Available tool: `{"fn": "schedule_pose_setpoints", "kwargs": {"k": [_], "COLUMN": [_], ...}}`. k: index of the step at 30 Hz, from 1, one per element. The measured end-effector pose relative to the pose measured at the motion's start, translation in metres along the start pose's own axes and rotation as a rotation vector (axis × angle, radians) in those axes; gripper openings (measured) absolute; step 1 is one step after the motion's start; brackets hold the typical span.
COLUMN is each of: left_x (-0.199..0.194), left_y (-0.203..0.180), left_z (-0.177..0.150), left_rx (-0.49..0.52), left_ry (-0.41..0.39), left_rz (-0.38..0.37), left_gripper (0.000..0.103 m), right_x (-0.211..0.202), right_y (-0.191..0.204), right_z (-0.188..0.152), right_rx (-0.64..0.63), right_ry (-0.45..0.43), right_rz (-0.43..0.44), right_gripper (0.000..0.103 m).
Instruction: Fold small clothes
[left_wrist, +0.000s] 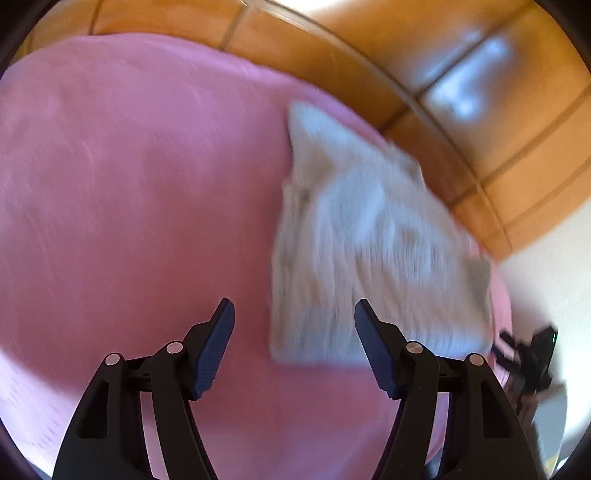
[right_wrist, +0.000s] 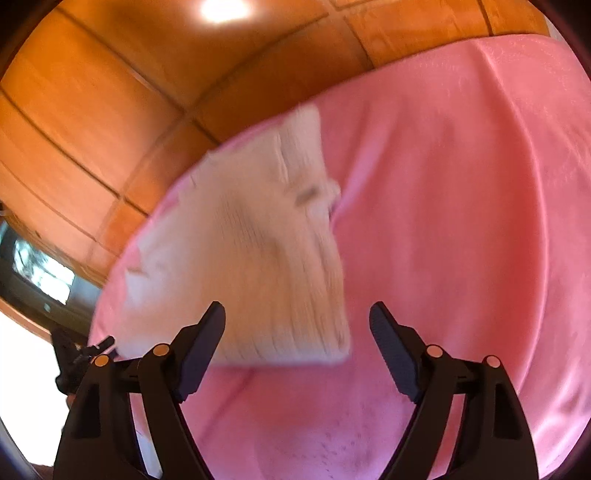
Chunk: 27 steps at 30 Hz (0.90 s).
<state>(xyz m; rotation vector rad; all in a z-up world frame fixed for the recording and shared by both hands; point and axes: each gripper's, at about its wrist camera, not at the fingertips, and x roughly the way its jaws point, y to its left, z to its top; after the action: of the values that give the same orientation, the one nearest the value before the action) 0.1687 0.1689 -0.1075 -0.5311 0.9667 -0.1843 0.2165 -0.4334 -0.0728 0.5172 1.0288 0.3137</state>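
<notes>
Left wrist view: we see the left gripper (left_wrist: 294, 314) w/ its two dark fingers (left_wrist: 216, 347) standing wide apart, nothing between the pads. Beyond them lies a pale grey-white ribbed garment (left_wrist: 369, 240), folded into a rough rectangle, flat on a pink cloth (left_wrist: 129, 184) that covers the surface underneath. The garment sits ahead & to the right of the fingers; its near edge shows in the gap between the tips, and the right-hand finger overlaps its lower corner in the picture, though we can't tell if it touches. Past the far edge of the pink cloth we see an orange tiled floor (left_wrist: 369, 48). At the right edge a small dark object (left_wrist: 532, 354) shows, too blurred to identify.

Right wrist view: the right gripper (right_wrist: 297, 317) also has its fingers (right_wrist: 395, 354) well apart & empty. Here the same garment (right_wrist: 251, 258) lies ahead & to the left, near the left border of the pink cloth (right_wrist: 461, 203); its near edge runs behind the left-hand finger. Orange floor tiles (right_wrist: 110, 92) fill the upper left. Both pictures are motion-blurred, so the fabric detail is soft.
</notes>
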Motion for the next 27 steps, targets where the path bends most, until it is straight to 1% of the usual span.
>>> {"fn": "schedule_pose_setpoints", "kwargs": {"k": [1,3,4,5,6,7,11,16,19,21,24,25,26,27], "left_x": [0.005,0.009,0.013,0.016,0.018,0.021,0.004,-0.024,-0.042,-0.053,-0.073,-0.073,-0.074,-0.073], "left_y": [-0.005,-0.015,-0.020,-0.022,-0.026,-0.027,-0.030,-0.030,-0.028,-0.024,-0.013,-0.014,-0.014,-0.017], "left_z": [-0.008,-0.015,-0.016,-0.016,-0.016,-0.014,-0.021,-0.036,-0.056,-0.073,-0.102,-0.106,-0.111,-0.113], "left_rx": [0.017,0.055,0.070,0.076,0.082,0.081,0.095,0.069,0.043,0.030,-0.013,-0.013,-0.004,0.018], "left_ry": [-0.002,-0.018,-0.008,0.000,0.009,0.008,-0.025,-0.038,-0.033,-0.014,0.024,0.036,0.053,0.057], "left_rz": [0.017,0.032,0.034,0.053,0.081,0.073,0.070,0.024,0.015,0.018,0.009,0.010,0.018,0.077], "left_gripper": [0.066,0.065,0.050,0.040,0.025,0.020,0.015,0.013,0.013,0.013,0.013,0.013,0.014,0.018], "right_x": [0.008,0.023,0.028,0.033,0.035,0.035,0.013,-0.025,-0.042,-0.051,-0.066,-0.067,-0.067,-0.067], "right_y": [0.002,0.008,0.010,0.015,0.021,0.022,0.037,0.039,0.040,0.036,0.023,0.021,0.020,0.020], "right_z": [-0.005,-0.009,-0.009,-0.008,-0.007,-0.007,-0.012,-0.030,-0.052,-0.068,-0.099,-0.105,-0.109,-0.110], "right_rx": [-0.010,-0.021,-0.027,-0.038,-0.055,-0.053,-0.074,-0.060,-0.086,-0.112,-0.104,-0.102,-0.100,-0.104], "right_ry": [0.014,0.013,0.008,0.007,0.013,0.023,-0.014,-0.060,-0.030,0.003,0.063,0.073,0.082,0.088], "right_rz": [-0.011,-0.042,-0.062,-0.082,-0.100,-0.083,-0.046,0.026,0.052,0.041,0.015,0.005,-0.007,-0.022], "right_gripper": [0.072,0.070,0.068,0.063,0.042,0.025,0.021,0.018,0.018,0.018,0.018,0.018,0.018,0.019]}}
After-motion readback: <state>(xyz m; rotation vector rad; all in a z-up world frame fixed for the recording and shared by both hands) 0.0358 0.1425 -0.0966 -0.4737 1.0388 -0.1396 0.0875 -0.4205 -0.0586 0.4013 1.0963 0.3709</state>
